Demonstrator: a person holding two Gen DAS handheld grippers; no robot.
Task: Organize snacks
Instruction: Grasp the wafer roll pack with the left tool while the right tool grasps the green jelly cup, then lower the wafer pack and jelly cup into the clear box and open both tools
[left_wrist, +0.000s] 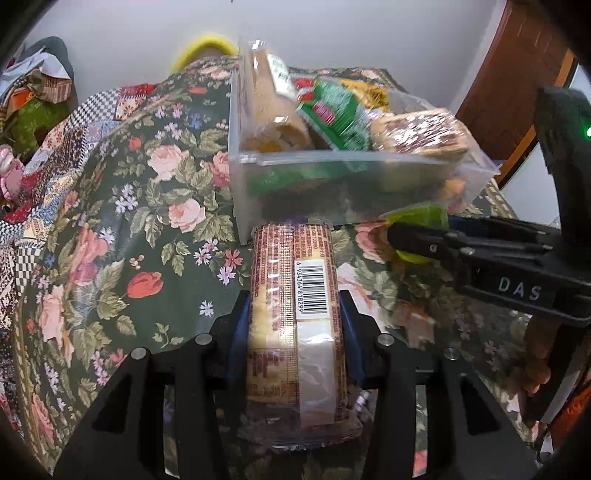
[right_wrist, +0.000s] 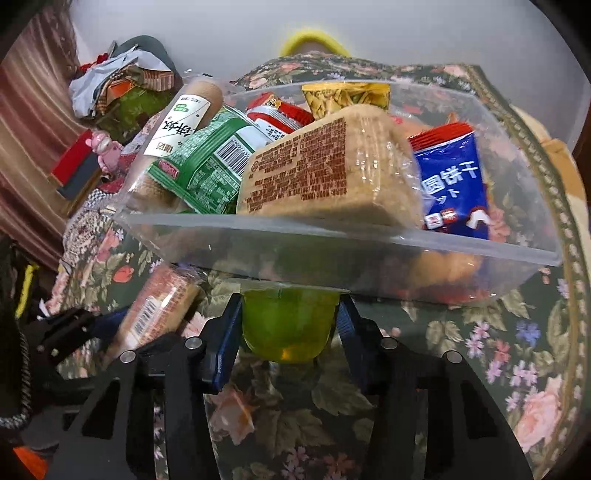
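Observation:
My left gripper (left_wrist: 293, 295) is shut on a long biscuit pack (left_wrist: 295, 317) with a barcode, held just in front of the clear plastic bin (left_wrist: 351, 162). The pack also shows at the left of the right wrist view (right_wrist: 155, 314). My right gripper (right_wrist: 290, 306) is shut on a green jelly cup (right_wrist: 290, 325), right against the bin's near wall (right_wrist: 332, 236). In the left wrist view that gripper (left_wrist: 417, 236) and its cup (left_wrist: 421, 216) sit at the right. The bin holds several snacks: a green packet (right_wrist: 207, 166), a tan wafer block (right_wrist: 317, 173) and a blue biscuit bag (right_wrist: 454, 184).
A floral cloth (left_wrist: 147, 221) covers the table. A heap of bags and clutter (right_wrist: 122, 88) lies at the far left, with a pink toy (right_wrist: 105, 146). A yellow object (right_wrist: 314, 40) sits behind the table against the white wall. A wooden door (left_wrist: 517, 74) is at the right.

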